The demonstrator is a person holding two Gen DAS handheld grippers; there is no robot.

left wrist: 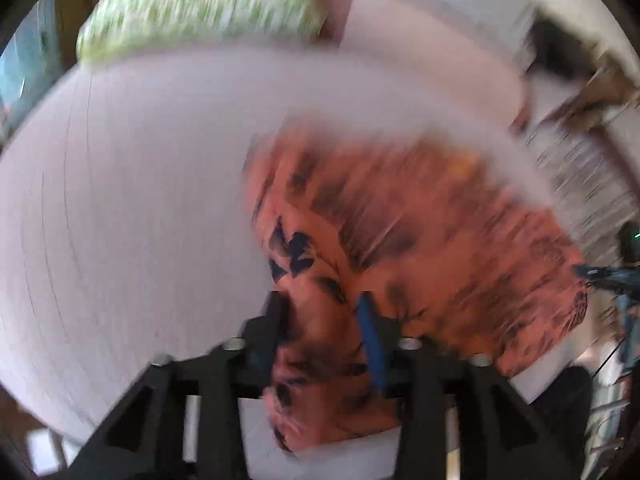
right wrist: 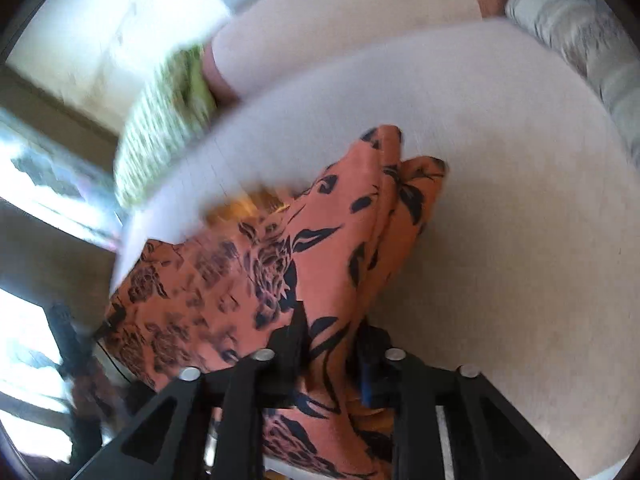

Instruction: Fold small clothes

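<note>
Slippage is the main risk here. Left tongs pinch a bunched edge of the orange floral garment, and right tongs clamp another gathered fold of it, the cloth hanging over the round white tabletop. Both views smear (fast motion, seemingly), so thin fabric could pull free or drop unevenly. Farther off, a green patterned cloth at the rim could be swept off.
</note>
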